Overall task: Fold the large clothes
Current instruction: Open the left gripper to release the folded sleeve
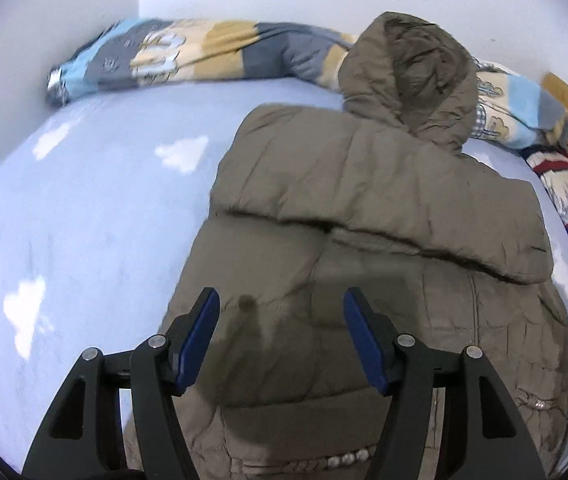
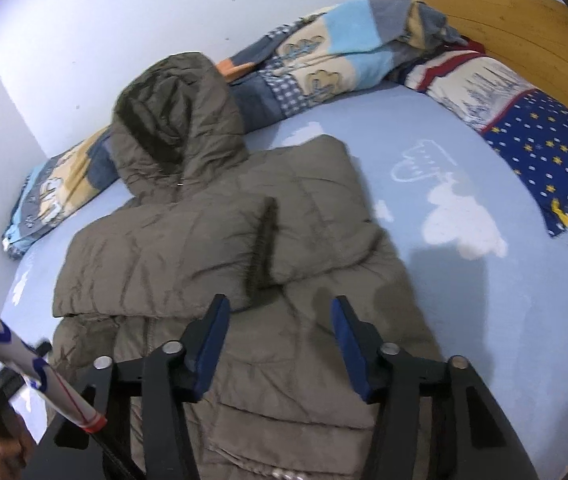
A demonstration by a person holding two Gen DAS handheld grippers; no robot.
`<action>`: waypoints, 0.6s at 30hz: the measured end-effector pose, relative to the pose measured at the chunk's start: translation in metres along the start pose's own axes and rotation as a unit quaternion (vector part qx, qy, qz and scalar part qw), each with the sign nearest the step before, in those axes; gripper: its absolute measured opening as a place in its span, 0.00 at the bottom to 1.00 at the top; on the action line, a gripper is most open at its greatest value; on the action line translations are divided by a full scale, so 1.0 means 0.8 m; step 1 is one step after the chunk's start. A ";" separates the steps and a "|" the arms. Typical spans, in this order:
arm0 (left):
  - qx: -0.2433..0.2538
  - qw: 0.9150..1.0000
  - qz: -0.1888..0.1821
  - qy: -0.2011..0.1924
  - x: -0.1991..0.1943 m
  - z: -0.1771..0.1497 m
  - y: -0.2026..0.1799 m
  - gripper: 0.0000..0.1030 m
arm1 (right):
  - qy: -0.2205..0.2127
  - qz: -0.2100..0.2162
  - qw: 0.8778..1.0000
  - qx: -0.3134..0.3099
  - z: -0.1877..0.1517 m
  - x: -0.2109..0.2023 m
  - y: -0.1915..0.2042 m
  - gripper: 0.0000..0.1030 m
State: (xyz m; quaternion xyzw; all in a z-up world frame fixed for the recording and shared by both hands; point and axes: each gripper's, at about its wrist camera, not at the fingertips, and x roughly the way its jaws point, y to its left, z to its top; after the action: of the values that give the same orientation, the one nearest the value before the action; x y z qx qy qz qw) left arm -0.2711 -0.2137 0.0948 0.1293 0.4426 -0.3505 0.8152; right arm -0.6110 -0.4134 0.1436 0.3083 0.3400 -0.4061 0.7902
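Blue bed sheet [image 1: 83, 220]; left tool [image 1: 281, 300] and right tool [image 2: 279, 308] spread wide, empty, above jacket [image 1: 364, 200].

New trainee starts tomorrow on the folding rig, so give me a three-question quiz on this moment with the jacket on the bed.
1. True or false: both sleeves are folded across the jacket.
2. The hood points toward: A) the striped blanket B) the camera.
3. What do the left gripper and right gripper hold?

Key: 1 true. 2 A. 3 Nothing; both fingers are spread open above the jacket.
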 end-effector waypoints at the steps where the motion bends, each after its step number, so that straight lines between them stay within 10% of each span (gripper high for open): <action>1: 0.003 1.000 -0.001 0.004 0.005 -0.001 0.000 0.61 | -0.002 0.005 1.000 -0.008 0.001 0.006 0.008 0.50; 9: 0.041 0.998 0.028 0.046 0.046 -0.020 -0.011 0.61 | -0.019 0.011 0.997 -0.076 0.008 0.055 0.055 0.43; 18: 0.073 0.995 0.053 0.048 0.052 -0.018 -0.026 0.62 | 0.064 -0.007 0.995 -0.079 -0.003 0.139 0.047 0.44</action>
State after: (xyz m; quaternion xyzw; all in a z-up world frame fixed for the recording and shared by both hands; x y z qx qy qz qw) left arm -0.2795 -0.2405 0.0551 0.2281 0.4474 -0.3318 0.7986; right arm -0.5312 -0.4417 0.0627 0.2683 0.4226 -0.3628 0.7860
